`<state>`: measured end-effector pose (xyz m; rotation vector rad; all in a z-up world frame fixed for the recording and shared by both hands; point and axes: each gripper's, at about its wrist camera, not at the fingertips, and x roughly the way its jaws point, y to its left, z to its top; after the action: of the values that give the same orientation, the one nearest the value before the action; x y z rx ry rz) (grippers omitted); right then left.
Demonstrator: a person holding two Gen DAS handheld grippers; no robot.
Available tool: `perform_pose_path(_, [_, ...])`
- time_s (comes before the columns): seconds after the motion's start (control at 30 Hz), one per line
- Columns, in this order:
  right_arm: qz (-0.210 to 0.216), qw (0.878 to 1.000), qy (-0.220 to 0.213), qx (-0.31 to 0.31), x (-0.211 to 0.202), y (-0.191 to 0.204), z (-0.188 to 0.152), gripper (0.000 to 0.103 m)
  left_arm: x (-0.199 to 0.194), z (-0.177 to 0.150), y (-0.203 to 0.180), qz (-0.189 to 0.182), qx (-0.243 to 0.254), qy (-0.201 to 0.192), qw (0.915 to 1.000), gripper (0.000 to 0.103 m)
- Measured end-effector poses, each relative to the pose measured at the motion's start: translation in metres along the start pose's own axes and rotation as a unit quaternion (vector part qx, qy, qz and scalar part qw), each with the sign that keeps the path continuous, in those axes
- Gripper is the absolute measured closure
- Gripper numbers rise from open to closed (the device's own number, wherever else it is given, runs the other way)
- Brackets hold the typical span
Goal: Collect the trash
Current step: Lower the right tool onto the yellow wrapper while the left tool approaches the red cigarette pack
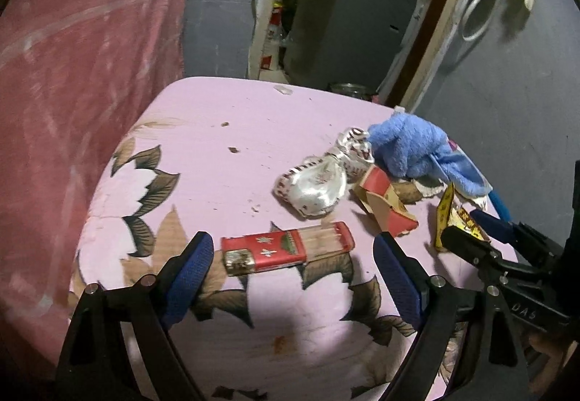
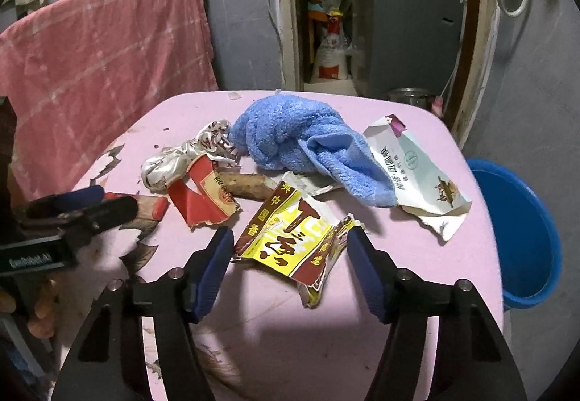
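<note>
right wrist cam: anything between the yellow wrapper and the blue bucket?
Nothing sits between the yellow wrapper and the blue bucket except the right gripper finger and bare pink tabletop, per the right wrist view.

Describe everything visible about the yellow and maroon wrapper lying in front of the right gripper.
The yellow and maroon wrapper is a torn, crumpled packet, seemingly glossy paper or foil, printed with large dark characters on yellow and maroon borders. It lies flat and opened out on the pink table, its ragged lower corner curling up. It sits between the open fingers of the right gripper, which do not visibly clamp it. Its far edge lies against a whitish scrap near the blue towel.
</note>
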<state>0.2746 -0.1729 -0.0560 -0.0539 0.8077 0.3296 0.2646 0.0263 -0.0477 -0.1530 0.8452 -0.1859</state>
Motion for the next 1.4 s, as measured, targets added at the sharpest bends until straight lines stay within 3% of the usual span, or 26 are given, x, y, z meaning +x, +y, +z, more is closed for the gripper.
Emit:
perform_pose_path(0.53, [0.03, 0.999, -0.013, 0.022, -0.005, -0.012, -0.007, 0.048, 0.022, -0.005, -0.029, 0.078, 0.073, 0.023, 0.994, 0.022])
perform_pose_path(1.13, [0.046, 0.998, -0.008, 0.04, -0.005, -0.019, -0.01, 0.053, 0.024, -0.004, -0.032, 0.085, 0.067, 0.021, 0.9939, 0.024])
perform_pose_path(1.4, [0.048, 0.998, -0.009, 0.034, -0.009, -0.019, -0.013, 0.057, 0.001, -0.018, -0.028, 0.056, 0.025, -0.004, 0.9981, 0.024])
